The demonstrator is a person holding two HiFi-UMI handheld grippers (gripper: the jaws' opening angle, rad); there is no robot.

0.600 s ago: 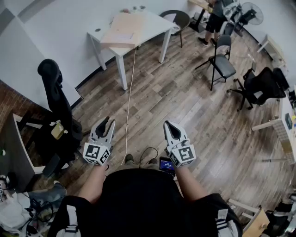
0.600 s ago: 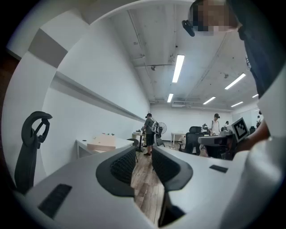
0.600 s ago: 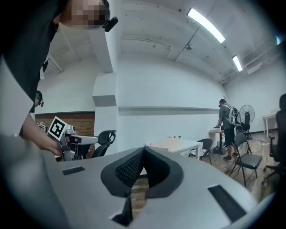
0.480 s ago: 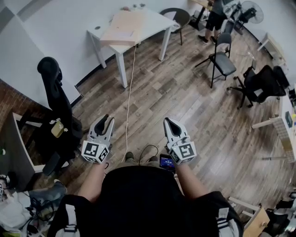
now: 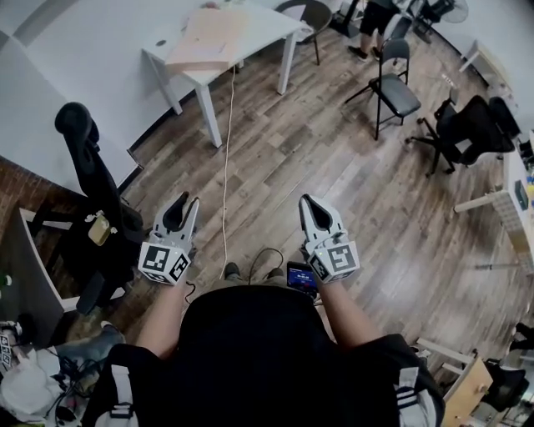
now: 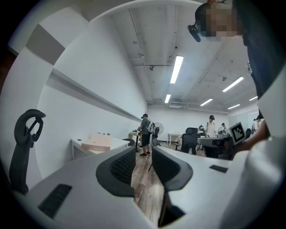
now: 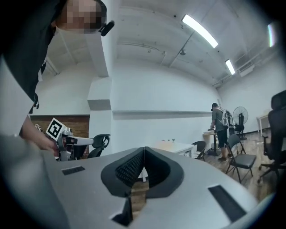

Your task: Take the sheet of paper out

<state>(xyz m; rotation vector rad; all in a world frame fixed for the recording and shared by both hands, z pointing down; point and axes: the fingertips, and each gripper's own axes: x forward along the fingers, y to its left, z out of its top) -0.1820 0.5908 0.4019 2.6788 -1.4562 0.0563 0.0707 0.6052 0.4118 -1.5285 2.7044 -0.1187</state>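
No sheet of paper can be made out. A flat tan box lies on a white table far ahead, and shows small in the left gripper view as the tan box. My left gripper hangs over the wooden floor in front of my body, its jaws a narrow gap apart with nothing between them. My right gripper is level with it to the right. Its jaws meet at the tips and hold nothing.
A black office chair stands close on the left. A white cable runs along the floor from the table toward me. A folding chair and another office chair stand at right. A person stands at the back.
The table and chairs have slid up and left in the head view. Both grippers sit a little wider apart; their jaws look unchanged.
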